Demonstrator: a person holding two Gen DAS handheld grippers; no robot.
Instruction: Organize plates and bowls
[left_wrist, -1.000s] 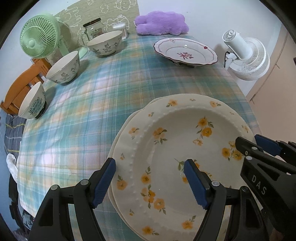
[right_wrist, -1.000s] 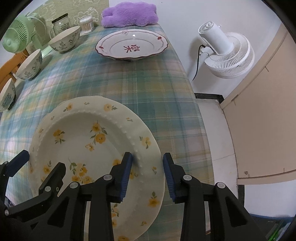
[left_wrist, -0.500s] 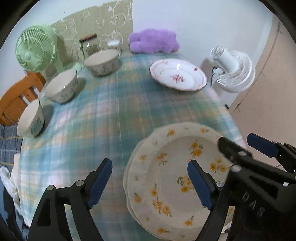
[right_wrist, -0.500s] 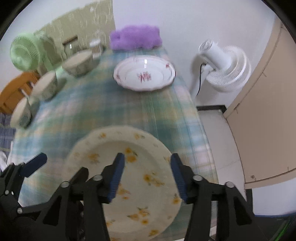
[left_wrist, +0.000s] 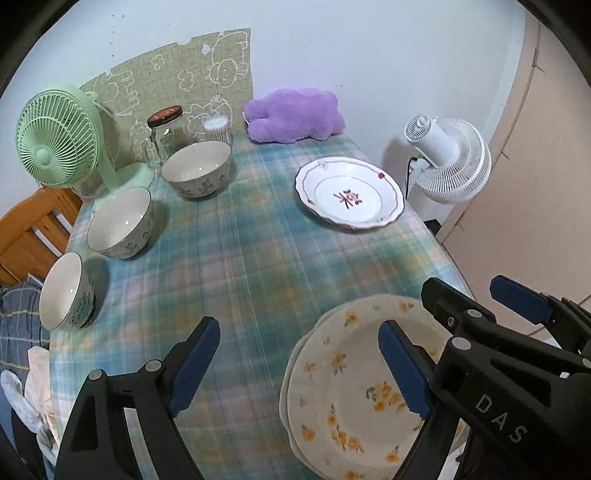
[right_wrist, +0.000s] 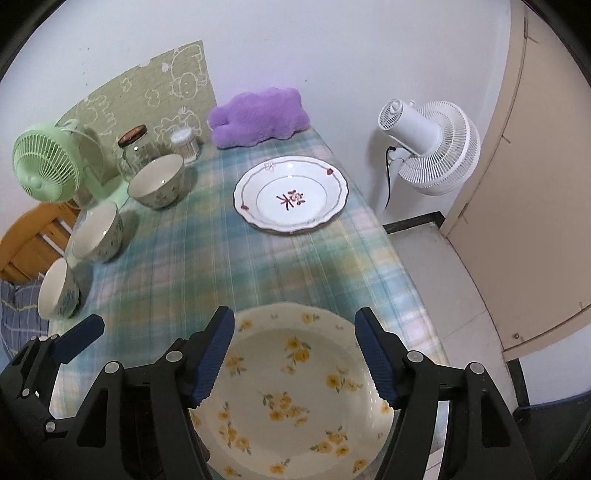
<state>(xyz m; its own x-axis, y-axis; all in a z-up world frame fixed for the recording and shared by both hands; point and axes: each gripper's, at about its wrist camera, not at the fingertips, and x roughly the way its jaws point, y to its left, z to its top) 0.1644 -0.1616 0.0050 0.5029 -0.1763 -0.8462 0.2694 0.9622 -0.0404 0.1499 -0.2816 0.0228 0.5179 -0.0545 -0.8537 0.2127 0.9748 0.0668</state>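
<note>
Lowest in the right wrist view, the right gripper (right_wrist: 295, 354) is spread wide with nothing between its blue pads, hanging above the yellow-flowered plate (right_wrist: 295, 391) that fills the bottom centre of that frame. In the left wrist view the same plate (left_wrist: 354, 387) sits at the lower right, stacked on a second plate whose rim (left_wrist: 286, 384) peeks out along its left edge; both lie on the plaid tablecloth (left_wrist: 251, 266) at the near edge of the table. The left gripper (left_wrist: 299, 365) is likewise released, jaws far apart and empty, its right pad over the plate's well and its left pad over bare cloth. The right gripper's black body (left_wrist: 509, 376) crosses the lower right corner of that view, over the plate's right side. Further up, along the left edge of the frame, three patterned bowls stand in a curving row, apart from each other: the nearest bowl (left_wrist: 66, 291), the middle bowl (left_wrist: 122, 221), and the far bowl (left_wrist: 197, 170). To the right of centre rests a white plate with a red motif (left_wrist: 351, 197), alone on the cloth and well apart from the flowered stack. Behind the bowls, in the upper left, stand a green fan (left_wrist: 55, 136), a glass jar with a dark lid (left_wrist: 166, 133) and a small clear container of cotton swabs (left_wrist: 216, 129), backed by a green doodle mat (left_wrist: 177, 81) against the wall. A purple plush (left_wrist: 295, 114) lies at the table's far edge, top centre, and a white fan (left_wrist: 447, 158) stands off the table at the upper right.
</note>
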